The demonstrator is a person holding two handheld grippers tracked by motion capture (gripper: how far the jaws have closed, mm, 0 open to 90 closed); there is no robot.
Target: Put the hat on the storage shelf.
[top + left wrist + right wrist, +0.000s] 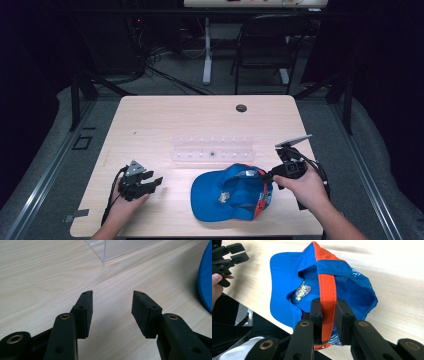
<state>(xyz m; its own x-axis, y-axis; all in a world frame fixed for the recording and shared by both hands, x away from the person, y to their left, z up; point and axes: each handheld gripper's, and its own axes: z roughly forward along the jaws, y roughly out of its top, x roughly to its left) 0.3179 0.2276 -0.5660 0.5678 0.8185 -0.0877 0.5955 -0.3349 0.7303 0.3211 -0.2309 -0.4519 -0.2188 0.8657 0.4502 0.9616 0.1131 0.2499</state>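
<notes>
- Right tongs point(328, 320) are seen clenched on the cap's orange strap point(327, 292); left tongs point(112, 311) rest released over bare table point(37, 277), nothing between the jaws.
- Cap point(232, 192) is found upside down at the near edge of the table, just in front of a clear tray point(212, 149), its brim toward the left tongs point(145, 181).
- A slip is judged possible: only a narrow strap is pinched, and soft cloth could be pulled through the pads if it were tugged.
- The cap could be dragged off the near edge, since it lies close to it.
- The tray might be knocked if the cap were swung forward.
- What the tray holds is too small to be told.
- The print inside the cap cannot be read.
- The cap's crown is hidden against the table.
</notes>
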